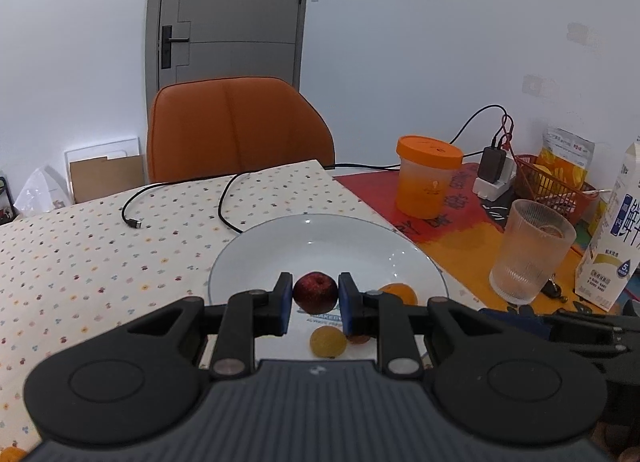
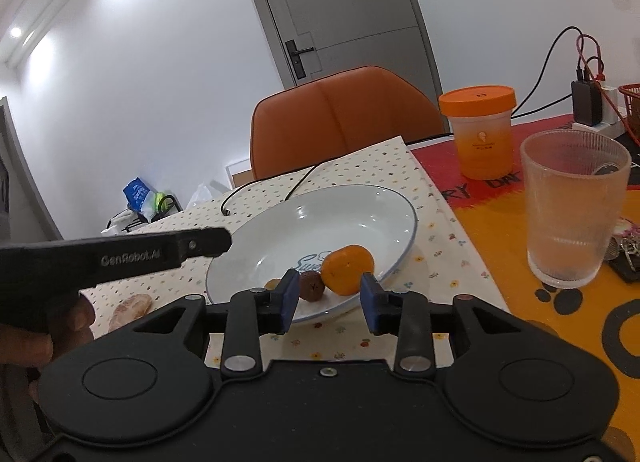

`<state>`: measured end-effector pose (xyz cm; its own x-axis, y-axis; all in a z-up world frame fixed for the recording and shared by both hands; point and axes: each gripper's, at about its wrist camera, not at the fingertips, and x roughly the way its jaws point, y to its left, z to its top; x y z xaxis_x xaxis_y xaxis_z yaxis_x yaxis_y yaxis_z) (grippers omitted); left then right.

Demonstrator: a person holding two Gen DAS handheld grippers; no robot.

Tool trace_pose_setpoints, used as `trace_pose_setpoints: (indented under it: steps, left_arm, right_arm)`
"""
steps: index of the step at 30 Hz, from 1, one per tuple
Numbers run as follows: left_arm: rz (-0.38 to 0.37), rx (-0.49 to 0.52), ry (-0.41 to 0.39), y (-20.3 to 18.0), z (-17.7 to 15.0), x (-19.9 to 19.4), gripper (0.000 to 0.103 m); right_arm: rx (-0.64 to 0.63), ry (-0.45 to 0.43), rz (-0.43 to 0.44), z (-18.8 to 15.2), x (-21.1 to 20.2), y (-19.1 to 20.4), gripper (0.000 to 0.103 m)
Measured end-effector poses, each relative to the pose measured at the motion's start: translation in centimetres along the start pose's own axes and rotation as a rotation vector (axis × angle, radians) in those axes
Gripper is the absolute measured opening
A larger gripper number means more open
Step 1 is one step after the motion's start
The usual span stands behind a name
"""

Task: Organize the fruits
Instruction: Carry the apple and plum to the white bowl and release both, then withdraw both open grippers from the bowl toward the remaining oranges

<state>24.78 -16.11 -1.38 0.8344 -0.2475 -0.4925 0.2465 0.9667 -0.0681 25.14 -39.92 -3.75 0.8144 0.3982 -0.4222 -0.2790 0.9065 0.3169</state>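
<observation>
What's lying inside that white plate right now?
The white plate holds an orange, a brown fruit and a small yellow one; gripper parts cover some of its floor.

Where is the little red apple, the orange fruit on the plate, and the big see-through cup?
red apple (image 1: 315, 292): left wrist view, middle of its front skin.
orange fruit (image 2: 346, 269): right wrist view, centre of its peel.
see-through cup (image 2: 573, 213): right wrist view, middle of its ribbed wall.

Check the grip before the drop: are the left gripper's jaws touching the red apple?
Touching. The left wrist view shows the left gripper with both blue pads pressed against the sides of the red apple, no gap showing.
</observation>
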Motion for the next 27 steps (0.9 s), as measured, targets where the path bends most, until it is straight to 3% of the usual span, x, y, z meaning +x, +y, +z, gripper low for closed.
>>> trace_pose_setpoints:
  steps: [3,9,13,17,23,25,27]
  left_arm:
    - [0.004,-0.004,0.017,0.2,-0.1,0.0,0.028]
    - [0.053,-0.024,0.017,1.8,-0.6,-1.2,0.056]
    - [0.084,-0.041,0.012,3.0,-0.9,-2.2,0.07]
    - [0.112,-0.064,0.002,4.2,-1.2,-3.4,0.076]
    - [0.162,-0.074,-0.008,5.6,-1.8,-5.2,0.081]
    - [0.18,-0.081,-0.012,6.0,-2.1,-5.8,0.085]
    - [0.189,-0.085,-0.013,6.4,-2.4,-6.4,0.087]
  right_arm:
    - [0.011,0.001,-0.004,-0.1,-0.1,-0.2,0.037]
    - [0.025,0.01,0.001,-0.3,0.1,-0.1,0.039]
    - [0.029,0.007,0.003,-0.4,0.3,0.5,0.048]
    - [0.024,0.01,0.017,-0.5,0.4,1.3,0.053]
    - [0.01,0.005,0.01,-0.8,0.3,2.7,0.071]
    - [0.011,-0.004,0.003,-0.8,0.1,3.0,0.088]
    - [0.007,-0.02,0.001,-0.9,-0.1,3.4,0.095]
